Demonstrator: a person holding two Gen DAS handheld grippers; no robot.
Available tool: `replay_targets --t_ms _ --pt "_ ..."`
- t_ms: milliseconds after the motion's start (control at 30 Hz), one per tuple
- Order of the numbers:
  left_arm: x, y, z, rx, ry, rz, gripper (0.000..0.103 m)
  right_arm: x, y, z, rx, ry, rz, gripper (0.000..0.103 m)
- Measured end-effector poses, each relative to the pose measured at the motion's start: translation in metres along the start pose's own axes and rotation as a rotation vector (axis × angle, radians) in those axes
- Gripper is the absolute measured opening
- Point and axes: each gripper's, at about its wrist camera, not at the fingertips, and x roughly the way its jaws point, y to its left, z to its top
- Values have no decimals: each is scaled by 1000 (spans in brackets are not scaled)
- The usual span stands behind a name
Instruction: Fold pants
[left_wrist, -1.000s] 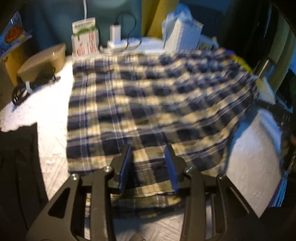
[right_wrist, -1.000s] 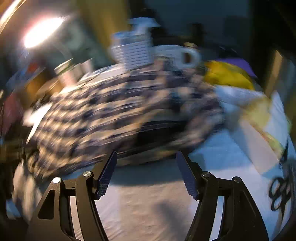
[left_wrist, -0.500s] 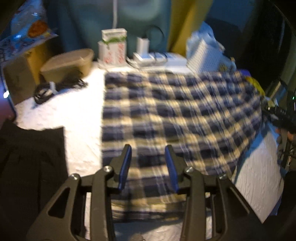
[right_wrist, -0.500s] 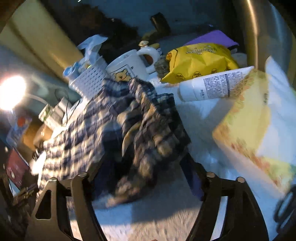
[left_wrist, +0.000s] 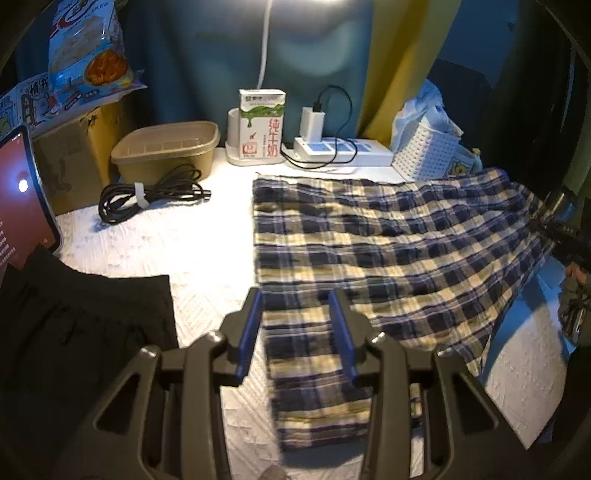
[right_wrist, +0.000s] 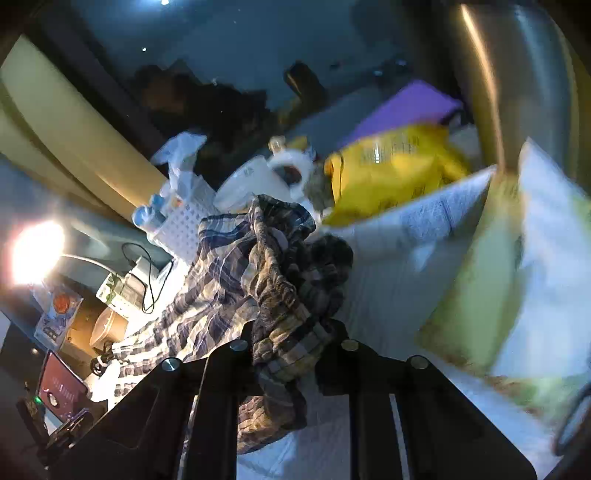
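While right gripper (right_wrist: 288, 332) pinches pants (left_wrist: 388, 251), tub (left_wrist: 166, 151) holds nothing.

Navy-and-cream plaid pants (left_wrist: 388, 251); white textured tabletop (left_wrist: 177, 251); black garment (left_wrist: 74, 332); tan container (left_wrist: 166, 151); yellow bag (right_wrist: 388, 173).

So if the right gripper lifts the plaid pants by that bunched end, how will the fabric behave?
Probably floppy: the plaid pants already crumple into folds where the right gripper pinches them. They look thin and light, lying nearly flat on the white cover. The free end would likely drag and sag rather than hold shape.
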Motion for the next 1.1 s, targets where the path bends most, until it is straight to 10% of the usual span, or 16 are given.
replay_targets --t_ms 567,967,1033,1100 --pt "-5 31 -3 -5 -61 -111 39 -32 185 -16 -412 -109 -3 18" --pt "-13 62 -9 -65 -85 -130 46 90 318 -154 -650 247 149 18" --pt "-14 68 -8 -73 -86 -121 47 108 325 -177 -678 332 153 27" --pt "-16 71 -8 -77 -90 -114 51 114 330 -197 -705 395 177 60"
